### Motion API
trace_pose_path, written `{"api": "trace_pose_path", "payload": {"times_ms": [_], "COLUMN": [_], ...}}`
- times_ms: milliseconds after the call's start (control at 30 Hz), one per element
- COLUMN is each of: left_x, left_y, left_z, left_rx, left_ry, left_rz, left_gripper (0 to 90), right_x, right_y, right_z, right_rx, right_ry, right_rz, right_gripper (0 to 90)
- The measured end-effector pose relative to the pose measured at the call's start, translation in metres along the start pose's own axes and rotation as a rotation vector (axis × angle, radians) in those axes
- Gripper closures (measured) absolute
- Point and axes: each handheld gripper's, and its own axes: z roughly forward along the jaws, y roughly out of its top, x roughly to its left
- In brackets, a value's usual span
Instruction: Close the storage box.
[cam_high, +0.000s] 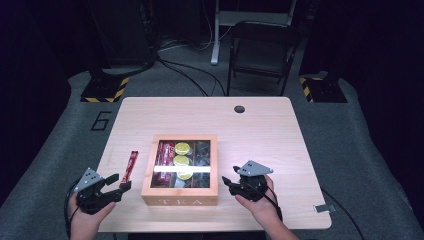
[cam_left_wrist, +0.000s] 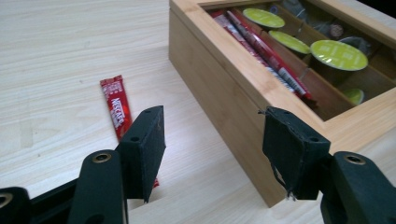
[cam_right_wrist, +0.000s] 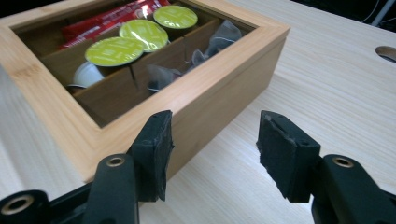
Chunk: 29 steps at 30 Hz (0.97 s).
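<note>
A wooden tea box (cam_high: 180, 201) with a clear-paned lid stands at the table's front centre. Inside are green-topped capsules (cam_left_wrist: 338, 55), red sachets (cam_left_wrist: 266, 49) and tea bags (cam_right_wrist: 219, 39). One red sachet (cam_high: 131, 167) lies loose on the table left of the box. My left gripper (cam_high: 120, 182) is open beside the box's front left corner, its jaws straddling bare table between the sachet (cam_left_wrist: 116, 107) and the box wall (cam_left_wrist: 219, 98). My right gripper (cam_high: 227, 184) is open at the box's right side, with its left pad (cam_right_wrist: 156, 144) in front of the near corner (cam_right_wrist: 205, 107).
The light wooden table (cam_high: 270, 135) has a round cable hole (cam_high: 239, 109) at the back. A small grey clip (cam_high: 324, 208) lies near the front right corner. A folding chair (cam_high: 260, 50) and hazard-striped stand bases (cam_high: 105, 90) sit on the floor beyond.
</note>
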Motion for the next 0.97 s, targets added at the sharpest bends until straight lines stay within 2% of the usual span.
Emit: {"api": "trace_pose_path", "payload": {"times_ms": [100, 200, 333, 400, 500, 533, 567, 667, 767, 867, 900, 967], "left_x": [0.003, 0.006, 0.009, 0.010, 0.013, 0.013, 0.014, 0.016, 0.018, 0.019, 0.020, 0.022], "left_y": [-0.001, -0.003, -0.004, -0.004, -0.005, -0.005, -0.005, -0.006, -0.005, -0.005, -0.005, -0.005], "left_z": [0.001, 0.003, 0.007, 0.008, 0.012, 0.014, 0.014, 0.018, 0.019, 0.021, 0.022, 0.024], "left_rx": [0.002, 0.008, 0.006, 0.022, 0.035, 0.025, 0.041, 0.034, 0.047, 0.045, 0.037, 0.055], "left_ry": [0.015, 0.023, 0.037, 0.036, 0.048, 0.055, 0.050, 0.056, 0.062, 0.077, 0.084, 0.086], "left_rz": [-0.002, -0.008, -0.007, -0.001, 0.003, -0.001, 0.000, -0.007, -0.004, -0.012, -0.016, -0.017], "left_gripper": [39.4, 39.4, 39.4, 39.4, 39.4, 39.4, 39.4, 39.2, 38.3, 34.5, 33.1, 31.8], "right_x": [-0.006, -0.014, -0.020, -0.022, -0.021, -0.020, -0.020, -0.016, -0.012, -0.010, -0.008, -0.001], "right_y": [-0.002, -0.004, -0.007, -0.009, -0.010, -0.011, -0.010, -0.010, -0.010, -0.008, -0.008, -0.005], "right_z": [0.002, 0.005, 0.007, 0.008, 0.009, 0.009, 0.010, 0.009, 0.006, 0.001, -0.001, -0.006], "right_rx": [0.012, 0.015, 0.025, 0.028, 0.036, 0.038, 0.034, 0.030, 0.030, 0.004, -0.008, -0.052], "right_ry": [-0.006, -0.021, -0.018, -0.011, -0.006, -0.006, -0.003, 0.002, 0.002, 0.011, 0.022, 0.077], "right_rz": [0.004, 0.032, 0.060, 0.062, 0.086, 0.082, 0.075, 0.065, 0.053, 0.052, 0.058, 0.043], "right_gripper": [44.6, 44.6, 44.6, 44.6, 44.6, 44.6, 44.6, 44.6, 44.4, 42.8, 41.3, 39.0]}}
